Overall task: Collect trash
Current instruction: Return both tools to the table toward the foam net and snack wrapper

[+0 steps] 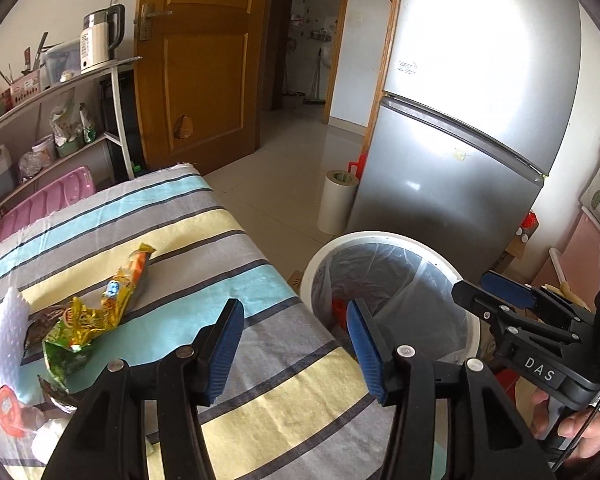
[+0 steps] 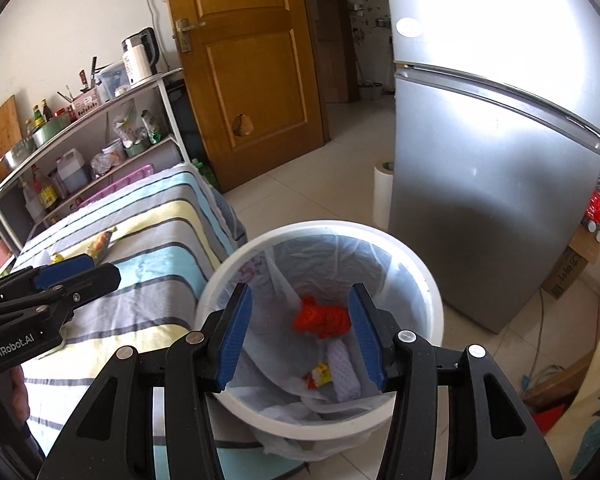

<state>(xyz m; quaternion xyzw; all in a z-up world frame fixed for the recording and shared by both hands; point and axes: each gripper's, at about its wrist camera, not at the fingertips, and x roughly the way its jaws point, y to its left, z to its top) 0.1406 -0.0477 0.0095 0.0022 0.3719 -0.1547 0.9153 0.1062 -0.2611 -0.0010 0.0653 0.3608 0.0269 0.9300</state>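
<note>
Left wrist: striped tablecloth (image 1: 228, 248) beside silver fridge (image 1: 472, 128).

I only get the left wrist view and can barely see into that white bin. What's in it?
Observer: A red mesh wad, a white foam net and a small red-yellow wrapper lie in the bin.
Operator: Is the right gripper carrying anything?
Observer: No, the right gripper is open and empty above the bin.
Operator: What's beyond the shelf's left end?
Observer: A wooden cutting board leans on the wall there.
</note>
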